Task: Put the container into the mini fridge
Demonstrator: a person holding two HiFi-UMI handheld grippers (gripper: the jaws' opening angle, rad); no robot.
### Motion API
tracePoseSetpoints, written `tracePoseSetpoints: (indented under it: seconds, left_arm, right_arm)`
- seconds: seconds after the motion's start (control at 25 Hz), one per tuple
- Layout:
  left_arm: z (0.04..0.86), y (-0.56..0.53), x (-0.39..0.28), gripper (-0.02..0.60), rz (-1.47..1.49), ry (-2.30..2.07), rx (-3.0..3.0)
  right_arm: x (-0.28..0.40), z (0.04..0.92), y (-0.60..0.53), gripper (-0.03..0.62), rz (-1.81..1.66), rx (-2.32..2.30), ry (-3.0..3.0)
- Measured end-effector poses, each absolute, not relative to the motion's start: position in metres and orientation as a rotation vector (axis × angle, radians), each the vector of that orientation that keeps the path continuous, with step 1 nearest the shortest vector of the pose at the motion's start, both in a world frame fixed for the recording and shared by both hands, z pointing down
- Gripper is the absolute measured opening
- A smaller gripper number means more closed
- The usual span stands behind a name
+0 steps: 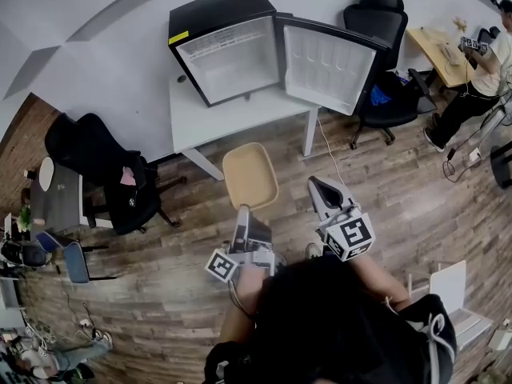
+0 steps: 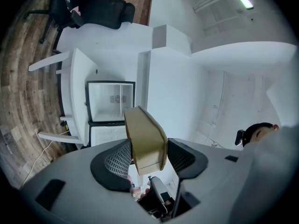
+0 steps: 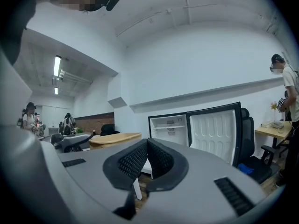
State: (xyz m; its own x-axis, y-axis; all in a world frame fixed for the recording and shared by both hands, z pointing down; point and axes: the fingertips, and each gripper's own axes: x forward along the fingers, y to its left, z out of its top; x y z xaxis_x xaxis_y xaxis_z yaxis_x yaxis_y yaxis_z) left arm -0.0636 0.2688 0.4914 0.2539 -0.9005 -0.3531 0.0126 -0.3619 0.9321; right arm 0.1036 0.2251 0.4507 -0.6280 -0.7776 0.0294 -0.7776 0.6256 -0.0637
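Head view: L gripper [image 1: 249, 211] clamps a tan container [image 1: 250, 175] by its near short end. The container sticks out ahead, up in the air over the wood floor [image 1: 184, 238], just short of the white table [image 1: 200, 122]. Not in the fridge yet. The mini fridge [image 1: 226, 54] stands on that table: black shell, white inside, w/ its door [image 1: 330, 66] swung wide open to the right in this view. R gripper [image 1: 322, 189] is just right of the container, apart from it, pointing the same way toward the table.

L gripper view: the ribbed pads [image 2: 117, 160] press on the container's two sides, so the jaws sit at a middling width w/ the container btwn them. The container's far end shows in front of the open fridge.

R gripper view: jaws closed tip to tip, nothing btwn them. Fridge & open door are straight ahead, and a shelf shows near the top inside. The container & L gripper show to the left of the jaws.

Rest of room, head view: a black office chair [image 1: 108, 170] is left of the table and a second black office chair [image 1: 382, 22] sits behind the door. A person [image 1: 480, 74] stands by a wooden desk [image 1: 438, 50] at far right. A white cable [image 1: 328, 146] trails from the table to the floor.
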Motion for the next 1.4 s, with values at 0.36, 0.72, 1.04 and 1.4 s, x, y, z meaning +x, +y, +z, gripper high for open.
tracePoseSetpoints:
  seconds: [0.36, 0.72, 1.04, 1.4]
  left_arm:
    - [0.487, 0.255, -0.048, 0.249, -1.268, -0.881, 1.611]
    - [0.486, 0.229, -0.026, 0.249, -1.3, -0.939, 1.593]
    - [0.491, 0.172, -0.04, 0.249, -1.307, -0.949, 1.584]
    - [0.488, 0.059, -0.096, 0.249, -1.307, -0.873, 1.598]
  right_arm:
    - [0.119, 0.453, 0.219, 0.012, -0.105, -1.293, 2.864]
    - [0.135, 0.46, 0.189, 0.012, -0.095, -1.195, 2.915]
    - [0.118, 0.47, 0.137, 0.012, -0.106, -1.183, 2.928]
    - [0.06, 0.468, 0.041, 0.012, -0.078, -1.26, 2.918]
